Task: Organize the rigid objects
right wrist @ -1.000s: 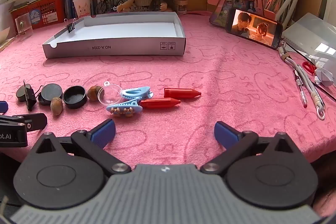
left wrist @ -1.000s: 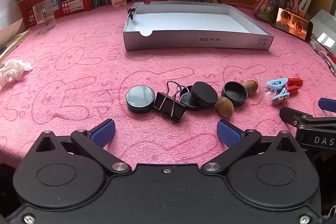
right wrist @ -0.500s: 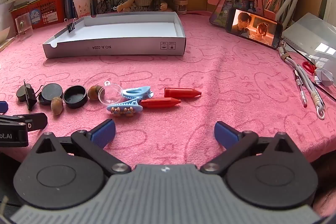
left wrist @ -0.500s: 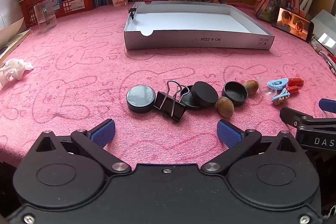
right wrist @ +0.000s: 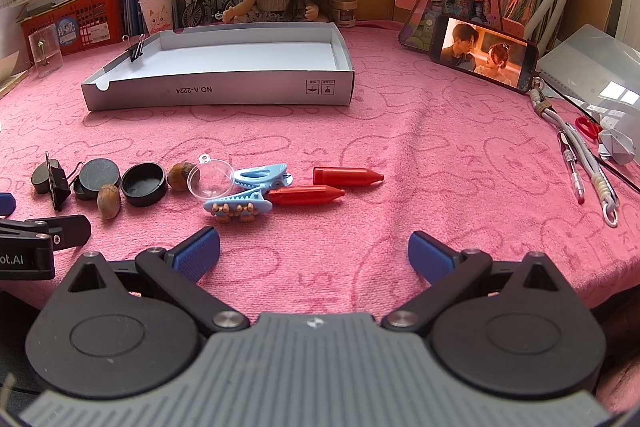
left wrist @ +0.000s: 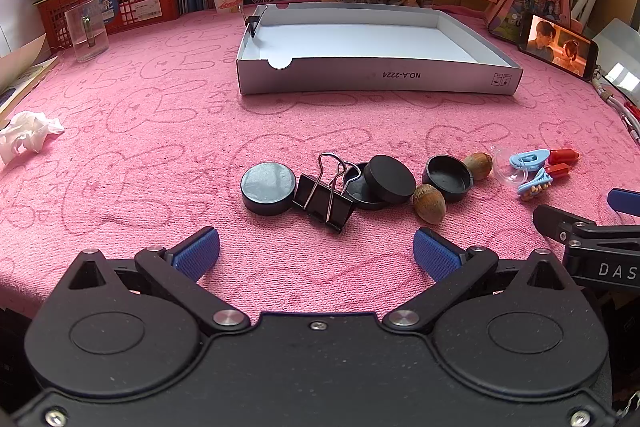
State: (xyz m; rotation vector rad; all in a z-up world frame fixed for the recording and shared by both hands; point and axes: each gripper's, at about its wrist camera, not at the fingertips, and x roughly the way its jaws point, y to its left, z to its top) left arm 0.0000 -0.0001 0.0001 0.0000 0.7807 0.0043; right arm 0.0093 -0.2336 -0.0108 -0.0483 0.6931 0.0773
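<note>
While both tools hover low over the pink cloth:
left gripper (left wrist: 316,253): jaws wide, empty
right gripper (right wrist: 314,253): same
binder clip (left wrist: 324,197): among black lids, just ahead
box (left wrist: 376,81): farther back

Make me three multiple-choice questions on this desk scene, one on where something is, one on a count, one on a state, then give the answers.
1. Where is the small binder clip?
A. clipped on the white box wall
B. beside the phone
C. in the red basket

2. How many red crayons lie on the pink cloth?
A. one
B. two
C. four

3. How is the right gripper?
A. shut on a nut
B. shut on nothing
C. open and holding nothing

Answers: 1 A, it sits on the box's left rim; 2 B, two lie side by side; 3 C, its blue pads stand wide apart.
</note>
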